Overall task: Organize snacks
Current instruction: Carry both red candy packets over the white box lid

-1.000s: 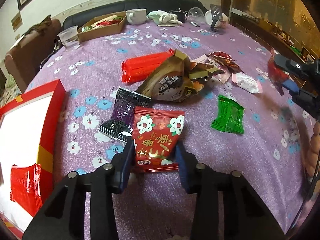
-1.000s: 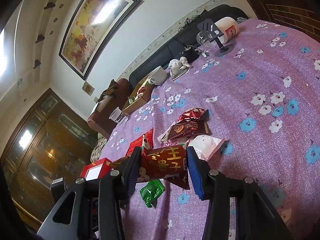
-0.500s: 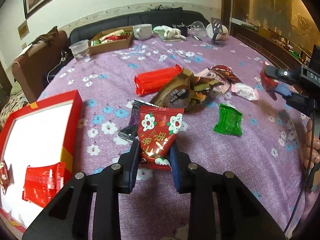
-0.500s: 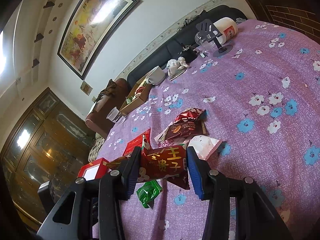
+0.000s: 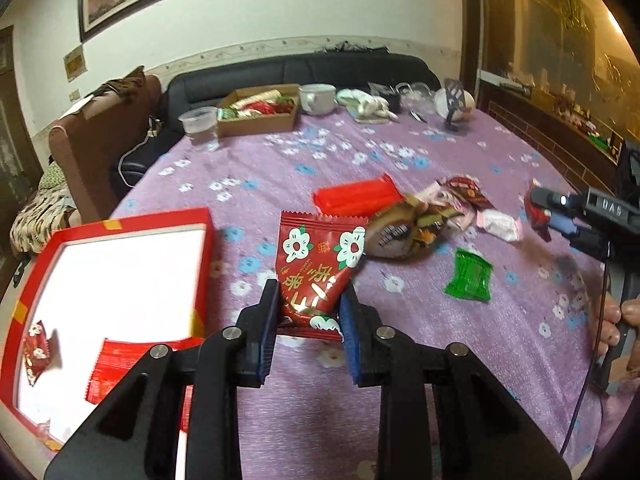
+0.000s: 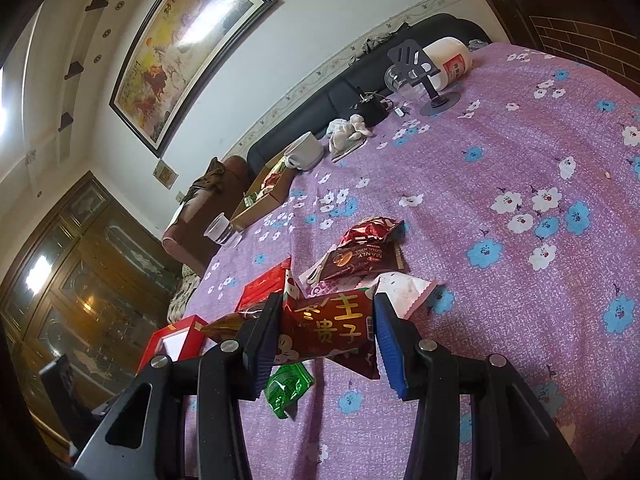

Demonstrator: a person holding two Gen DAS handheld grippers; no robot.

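My left gripper [image 5: 308, 312] is shut on a red flowered snack packet [image 5: 318, 268] and holds it above the purple tablecloth, to the right of the red box [image 5: 202, 264], which has a white inside and holds red packets [image 5: 120, 368]. My right gripper [image 6: 326, 332] is shut on another red packet with gold characters [image 6: 330, 330], held above the cloth; it also shows at the right of the left wrist view [image 5: 538, 208]. Loose snacks lie in a pile: a long red pack [image 5: 356, 196], a brown bag [image 5: 396, 234], a green packet [image 5: 468, 276], a white-pink packet [image 5: 500, 226].
At the far end stand a cardboard box of snacks [image 5: 260, 114], a clear plastic cup [image 5: 198, 126], a white mug [image 5: 318, 98], a phone stand [image 5: 454, 110] and a white jar [image 6: 448, 62]. A dark sofa and a brown chair stand beyond the table.
My left gripper has lifted the flowered packet off the table and moved left toward the red box. The right gripper has stayed nearly still, holding its packet.
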